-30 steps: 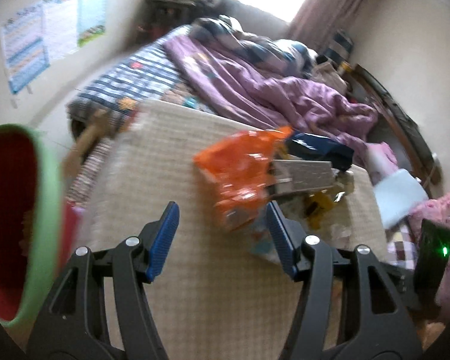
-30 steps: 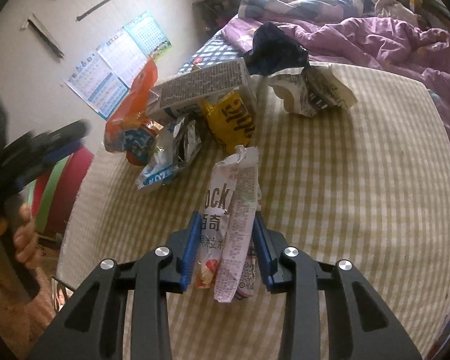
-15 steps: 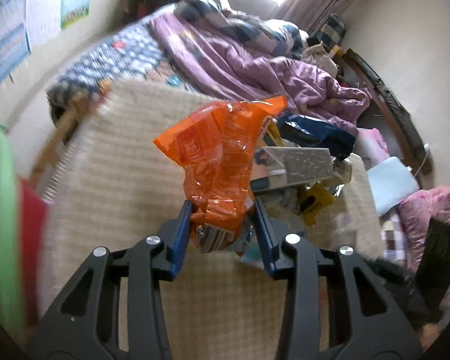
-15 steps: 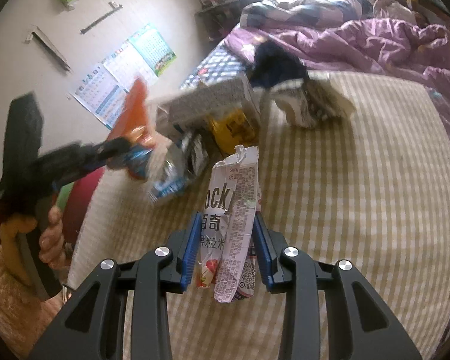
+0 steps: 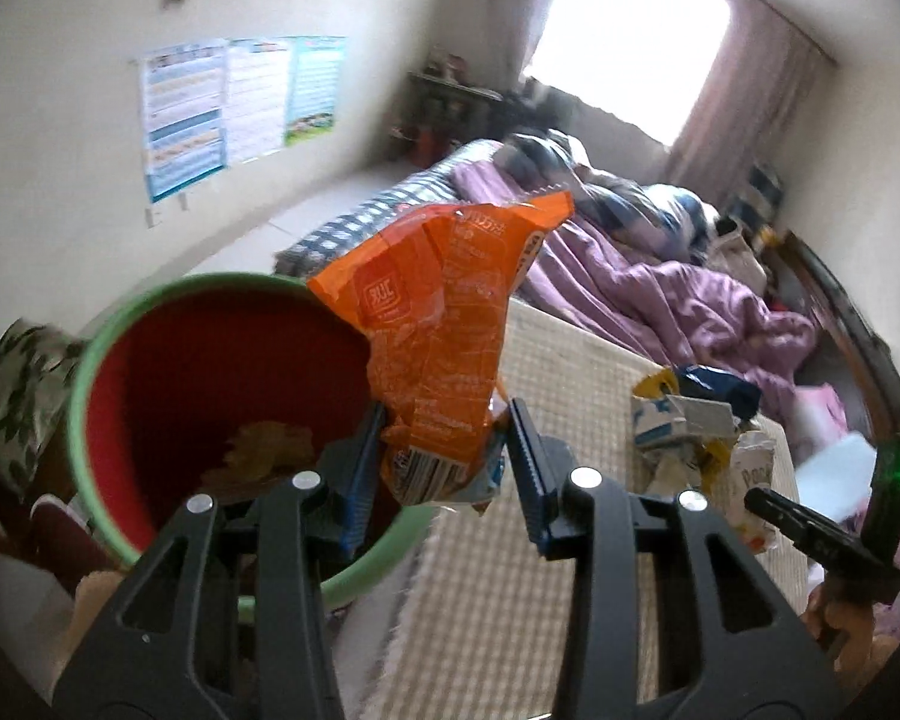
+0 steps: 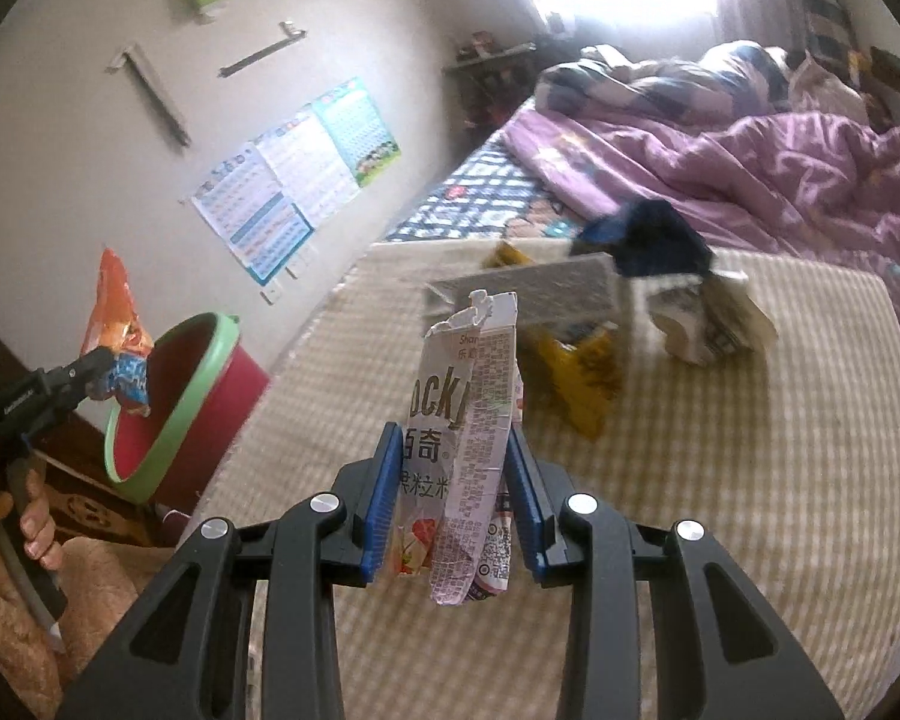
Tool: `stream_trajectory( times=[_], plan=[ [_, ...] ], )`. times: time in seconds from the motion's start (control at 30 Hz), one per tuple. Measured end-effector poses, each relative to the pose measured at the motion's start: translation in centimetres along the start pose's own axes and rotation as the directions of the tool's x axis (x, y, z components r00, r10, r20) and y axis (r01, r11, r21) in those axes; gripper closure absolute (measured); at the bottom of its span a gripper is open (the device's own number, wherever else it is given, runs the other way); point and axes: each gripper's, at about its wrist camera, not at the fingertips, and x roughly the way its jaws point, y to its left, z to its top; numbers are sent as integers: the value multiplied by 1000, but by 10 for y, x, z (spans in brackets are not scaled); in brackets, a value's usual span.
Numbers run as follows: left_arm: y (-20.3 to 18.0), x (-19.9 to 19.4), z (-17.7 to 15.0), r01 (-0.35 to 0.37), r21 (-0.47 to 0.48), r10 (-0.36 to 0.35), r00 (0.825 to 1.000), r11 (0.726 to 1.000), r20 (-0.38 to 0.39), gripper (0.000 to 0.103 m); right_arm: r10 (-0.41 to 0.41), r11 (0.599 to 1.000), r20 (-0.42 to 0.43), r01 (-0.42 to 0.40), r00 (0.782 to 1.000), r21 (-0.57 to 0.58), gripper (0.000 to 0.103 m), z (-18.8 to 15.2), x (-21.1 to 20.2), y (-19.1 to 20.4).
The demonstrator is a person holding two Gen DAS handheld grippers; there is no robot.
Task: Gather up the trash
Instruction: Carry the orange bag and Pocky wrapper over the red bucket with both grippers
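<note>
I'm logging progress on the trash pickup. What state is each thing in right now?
Left gripper: shut on orange snack bag.
Orange snack bag: crumpled, held above bin.
Bin: open, some trash inside.
Right gripper: shut on torn white wrapper.
Torn white wrapper: upright, lifted.
Remaining wrappers: piled on mat.

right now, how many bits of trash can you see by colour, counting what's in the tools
orange bag, in left tool: 1
white wrapper, in right tool: 1
grey carton: 1
yellow wrapper: 1
dark blue bag: 1
white crumpled bag: 1
total visible: 6
</note>
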Motion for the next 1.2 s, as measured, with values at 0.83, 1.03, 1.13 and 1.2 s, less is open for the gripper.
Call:
stream_trajectory(
  times=[0.83, 1.03, 1.13, 1.2],
  plan=[
    [49, -19, -17, -71, -129, 74, 997, 989, 20, 64, 146, 972, -26, -149, 989, -182, 69, 19, 25, 91],
    [53, -19, -19, -81, -144, 84, 996, 986, 14, 64, 175, 962, -42, -180, 984, -205, 69, 20, 31, 108],
    [55, -18, -20, -82, -147, 85, 996, 986, 12, 64, 183, 958, -50, -189, 982, -213, 69, 18, 32, 112],
    [55, -18, -20, -82, -146, 85, 996, 986, 12, 64, 185, 958, -52, -192, 981, -215, 69, 16, 32, 114]
  ],
)
